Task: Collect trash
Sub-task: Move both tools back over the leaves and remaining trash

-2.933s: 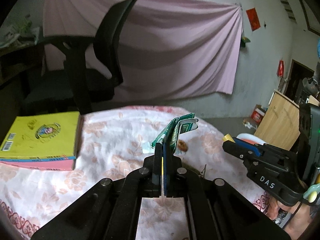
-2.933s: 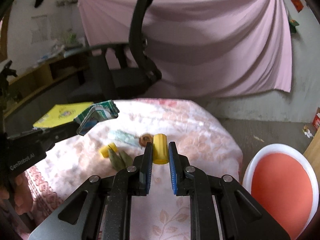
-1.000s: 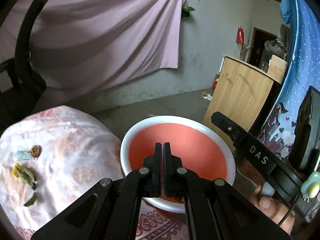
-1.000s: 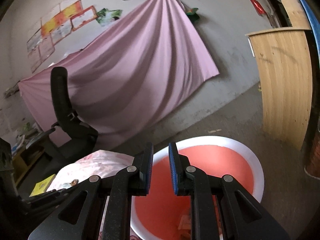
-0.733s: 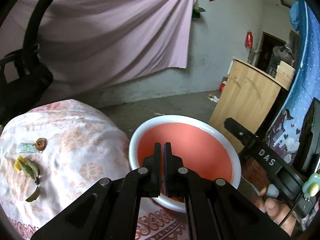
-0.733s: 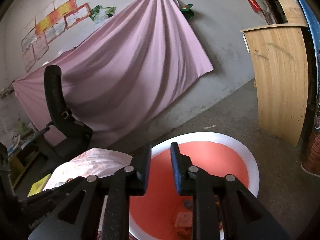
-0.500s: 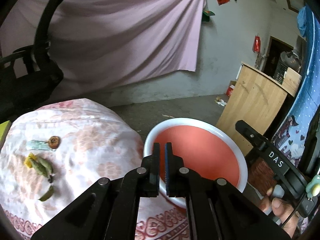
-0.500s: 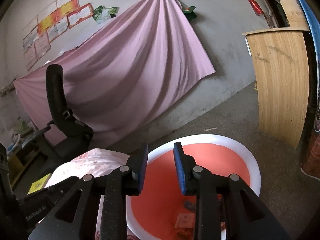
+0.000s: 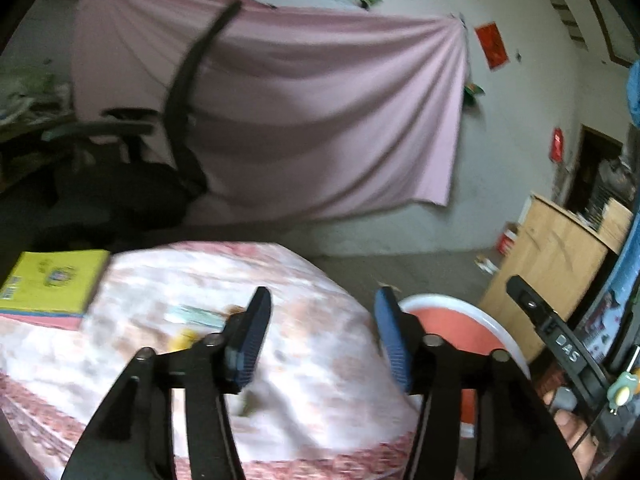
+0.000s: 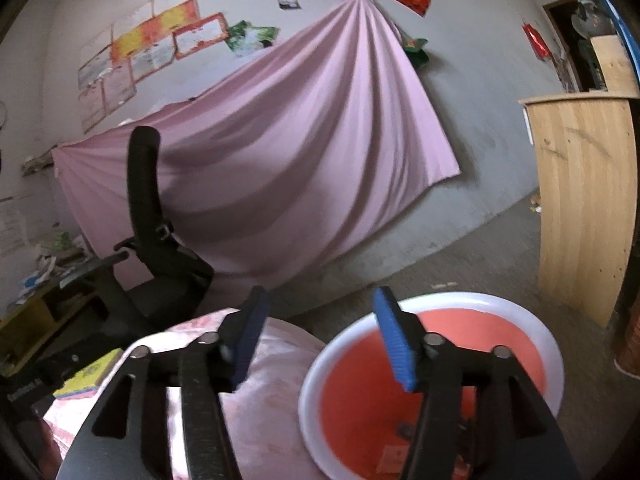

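My left gripper [image 9: 320,336] is open and empty above the flowered tablecloth [image 9: 312,392]. Blurred scraps lie on the cloth: a pale wrapper [image 9: 196,315] and a yellow piece [image 9: 182,339] left of the left finger. The white basin with a red inside [image 9: 460,324] stands to the right below the table edge. My right gripper [image 10: 320,336] is open and empty above the near rim of the basin [image 10: 496,300]. A few pieces of trash [image 10: 394,458] lie at the basin's bottom.
A yellow book [image 9: 52,280] lies at the table's left end and shows in the right wrist view [image 10: 90,374]. A black office chair [image 10: 160,240] stands behind the table. A wooden cabinet [image 10: 584,200] is at the right. A pink sheet [image 9: 300,120] hangs on the wall.
Both grippers opened wide. The left gripper swung left from over the basin back toward the table. The right gripper stayed over the basin.
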A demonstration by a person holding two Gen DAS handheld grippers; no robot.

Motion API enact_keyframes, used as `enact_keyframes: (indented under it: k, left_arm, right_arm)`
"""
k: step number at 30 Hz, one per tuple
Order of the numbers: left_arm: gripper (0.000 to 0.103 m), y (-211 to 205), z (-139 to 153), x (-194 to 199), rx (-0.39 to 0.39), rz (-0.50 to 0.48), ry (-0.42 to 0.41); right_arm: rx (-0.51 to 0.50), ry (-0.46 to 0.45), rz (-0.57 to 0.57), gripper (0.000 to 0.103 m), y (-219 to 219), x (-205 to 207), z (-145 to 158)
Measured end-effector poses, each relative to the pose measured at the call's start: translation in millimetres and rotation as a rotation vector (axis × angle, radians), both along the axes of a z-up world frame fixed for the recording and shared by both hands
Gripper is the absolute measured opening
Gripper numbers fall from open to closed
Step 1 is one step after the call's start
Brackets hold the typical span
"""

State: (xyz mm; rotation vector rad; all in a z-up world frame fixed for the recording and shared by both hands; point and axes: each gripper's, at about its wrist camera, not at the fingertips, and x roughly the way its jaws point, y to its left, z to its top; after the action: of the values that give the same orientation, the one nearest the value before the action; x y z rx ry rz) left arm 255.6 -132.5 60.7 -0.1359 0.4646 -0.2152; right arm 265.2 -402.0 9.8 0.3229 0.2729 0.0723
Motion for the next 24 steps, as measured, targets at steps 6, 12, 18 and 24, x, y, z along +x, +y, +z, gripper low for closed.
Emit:
enact_keyframes:
  k: [6, 12, 18, 24]
  left_arm:
    - [0.102, 54, 8, -18, -0.039, 0.127, -0.085]
    - [0.102, 98, 6, -42, -0.043, 0.257, -0.174]
    - [0.102, 122, -5, -52, -0.017, 0.306, -0.19]
    - [0.102, 138, -16, -58, 0.044, 0.327, -0.211]
  right_arm:
    - [-0.032, -0.073, 0.062, 0.091, 32, -5, 9]
    - [-0.079, -0.154, 0.114, 0.103, 63, -12, 14]
    - [-0.123, -0.213, 0.158, 0.103, 93, -17, 17]
    - [-0.189, -0.2, 0.211, 0.103, 124, -14, 11]
